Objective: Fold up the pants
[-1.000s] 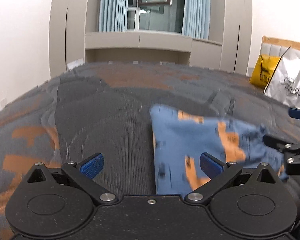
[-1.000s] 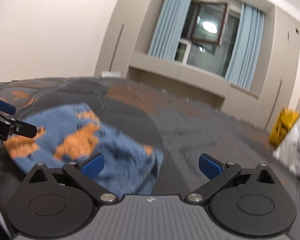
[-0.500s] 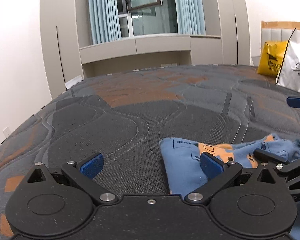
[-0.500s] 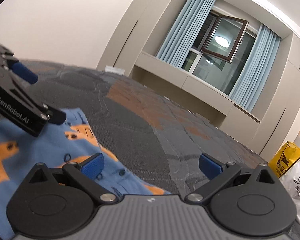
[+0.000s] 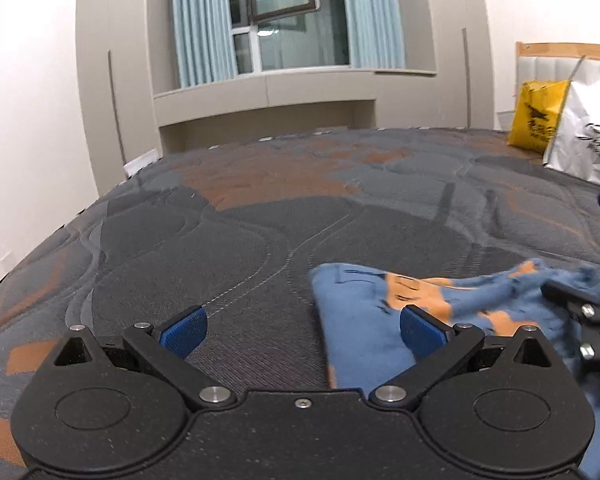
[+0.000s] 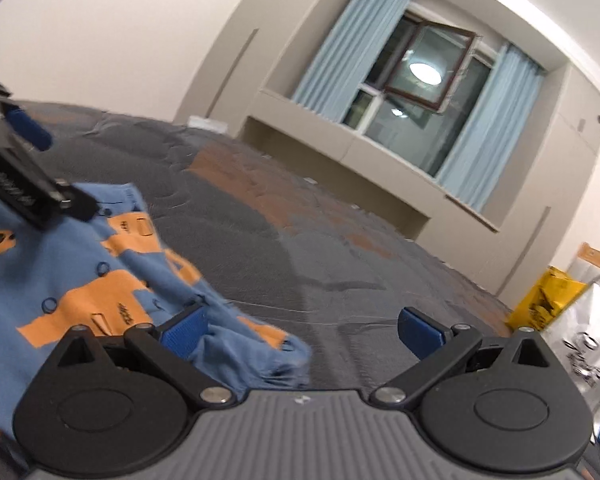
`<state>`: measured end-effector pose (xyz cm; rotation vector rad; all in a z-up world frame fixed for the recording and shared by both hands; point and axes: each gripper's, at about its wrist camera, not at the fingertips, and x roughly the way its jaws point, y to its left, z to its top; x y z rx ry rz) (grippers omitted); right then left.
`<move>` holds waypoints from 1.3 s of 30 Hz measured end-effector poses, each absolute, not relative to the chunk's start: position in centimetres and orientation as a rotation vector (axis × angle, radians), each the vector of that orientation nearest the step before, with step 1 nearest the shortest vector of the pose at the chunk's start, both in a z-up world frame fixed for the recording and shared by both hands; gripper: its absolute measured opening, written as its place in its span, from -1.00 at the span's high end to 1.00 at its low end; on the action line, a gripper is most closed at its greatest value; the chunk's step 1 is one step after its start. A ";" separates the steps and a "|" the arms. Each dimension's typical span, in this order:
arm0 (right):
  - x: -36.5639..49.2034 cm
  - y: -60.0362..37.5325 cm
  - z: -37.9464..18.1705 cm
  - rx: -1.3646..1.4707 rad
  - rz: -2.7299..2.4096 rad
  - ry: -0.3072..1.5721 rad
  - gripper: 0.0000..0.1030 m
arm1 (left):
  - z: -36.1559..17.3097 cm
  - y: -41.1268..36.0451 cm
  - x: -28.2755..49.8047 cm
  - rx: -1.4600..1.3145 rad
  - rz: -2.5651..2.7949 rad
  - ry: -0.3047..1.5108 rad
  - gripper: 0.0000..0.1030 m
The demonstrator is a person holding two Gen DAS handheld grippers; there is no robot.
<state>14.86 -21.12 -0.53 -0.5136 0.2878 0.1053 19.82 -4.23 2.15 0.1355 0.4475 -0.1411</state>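
Left wrist view shows blue pants (image 5: pixel 360 320) with orange patches lying rumpled on a grey and orange quilted mattress (image 5: pixel 220 248), toward its near right part. The left gripper (image 5: pixel 302 326) has its blue-padded fingers wide apart, one pad over bare mattress, the other over the cloth; whether it touches is unclear. The right gripper's (image 5: pixel 588 320) black linkage shows at the picture's edge, blurred and cut off. Right wrist view shows the right gripper (image 6: pixel 300 330) spread wide too, gripping nothing, the pants (image 6: pixel 80 280) bunched under its left finger (image 6: pixel 184 330). A yellow bag (image 5: pixel 536 120) and white bag (image 5: pixel 584 132) stand at the far right edge.
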 end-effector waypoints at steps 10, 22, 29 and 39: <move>14.7 -22.4 -1.2 -0.530 0.075 0.326 -1.00 | 0.9 -4.8 18.7 0.142 -0.139 0.534 -0.99; 16.3 -21.9 -1.4 -0.537 0.104 0.344 -1.00 | 0.2 -3.1 16.2 0.013 -0.138 0.570 -0.99; 13.3 -24.4 -0.3 -0.475 0.055 0.333 -1.00 | 0.1 -3.2 14.6 -0.051 -0.153 0.561 -0.99; 11.0 -25.1 0.4 -0.411 0.066 0.334 -1.00 | -0.2 -3.1 13.6 -0.067 -0.135 0.582 -0.99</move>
